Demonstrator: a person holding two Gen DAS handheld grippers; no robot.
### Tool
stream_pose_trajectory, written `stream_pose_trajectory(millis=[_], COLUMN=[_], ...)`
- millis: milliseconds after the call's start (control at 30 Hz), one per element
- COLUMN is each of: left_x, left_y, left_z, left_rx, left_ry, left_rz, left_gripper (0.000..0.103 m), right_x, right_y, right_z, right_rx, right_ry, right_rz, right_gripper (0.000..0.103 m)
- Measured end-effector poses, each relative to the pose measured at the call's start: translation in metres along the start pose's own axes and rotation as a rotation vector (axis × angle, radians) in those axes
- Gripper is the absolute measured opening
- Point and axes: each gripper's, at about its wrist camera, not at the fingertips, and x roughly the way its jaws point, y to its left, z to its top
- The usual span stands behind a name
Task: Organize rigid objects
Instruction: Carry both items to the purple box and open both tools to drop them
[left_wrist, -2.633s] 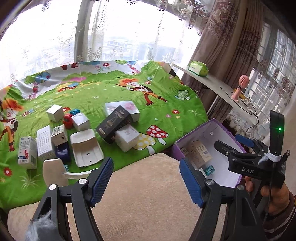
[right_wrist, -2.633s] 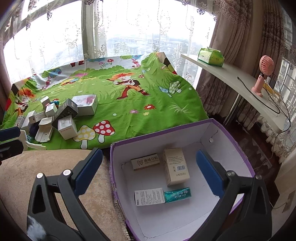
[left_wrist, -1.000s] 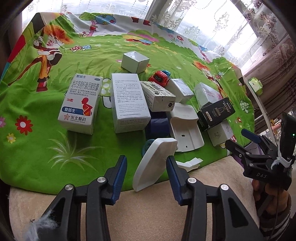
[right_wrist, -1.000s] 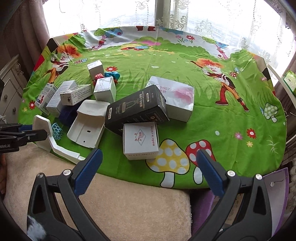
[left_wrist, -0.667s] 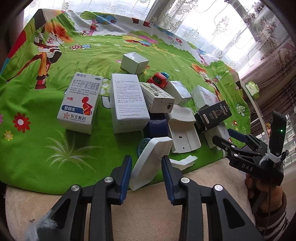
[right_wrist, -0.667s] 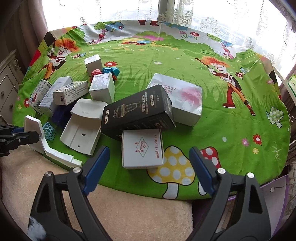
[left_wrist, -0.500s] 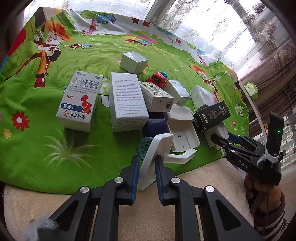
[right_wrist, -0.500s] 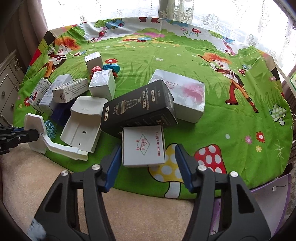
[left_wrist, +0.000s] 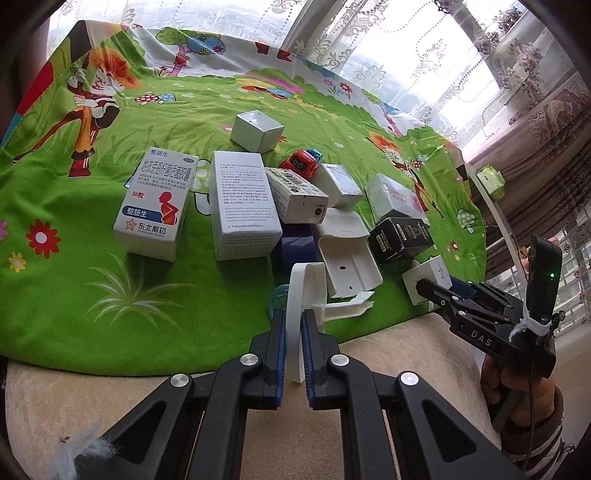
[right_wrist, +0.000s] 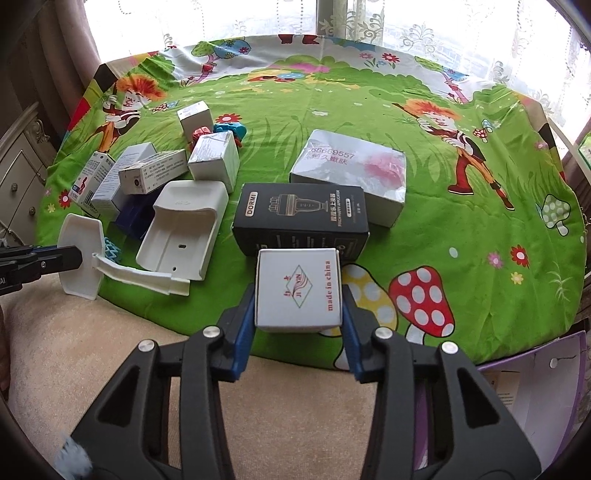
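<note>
Several boxes lie on a green cartoon cloth (left_wrist: 110, 295). My left gripper (left_wrist: 293, 325) is shut on the flat end of a white plastic bracket (left_wrist: 304, 291), which also shows in the right wrist view (right_wrist: 83, 254) at the cloth's near edge. My right gripper (right_wrist: 298, 299) is shut on a small white box (right_wrist: 297, 288) marked "made in china". That box sits in front of a black DORMI box (right_wrist: 301, 218). The right gripper also shows in the left wrist view (left_wrist: 439, 291), with the small white box (left_wrist: 430, 271) between its fingers.
A white plastic holder (right_wrist: 181, 229), a medicine box (left_wrist: 155, 206), a tall white box (left_wrist: 242, 206), a silver-pink box (right_wrist: 351, 173) and a red toy (left_wrist: 301, 162) lie on the cloth. A purple bin (right_wrist: 535, 387) stands at lower right. Beige cushion lies in front.
Both grippers moved from the purple bin to the cloth's near edge. The left closed on the white bracket, the right closed on the small white box.
</note>
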Motion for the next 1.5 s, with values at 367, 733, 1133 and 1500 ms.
stream_pose_trajectory(millis=[367, 733, 1133, 1500], left_x=[-0.019, -0.03, -0.014, 0.012], left_y=[-0.007, -0.034, -0.098, -0.163], left_z=[-0.011, -0.018, -0.025, -0.033], left_rx=[-0.025, 0.002, 0.101, 0.217], left_ry=[-0.044, -0.072, -0.036, 0.035], left_rz=[-0.063, -0.126, -0.217, -0.256], left_gripper=[0.007, 0.007, 0.007, 0.007], right_x=[-0.023, -0.054, -0.088, -0.107], right_y=[-0.002, -0.01, -0.054, -0.11], right_z=[-0.015, -0.037, -0.077, -0.11], right_rx=[0.034, 0.078, 0.201, 0.332], right_ry=[-0.038, -0.083, -0.097, -0.099], right_rz=[0.004, -0.015, -0.05, -0.122], right_gripper=[0.046, 0.046, 0.046, 0.046])
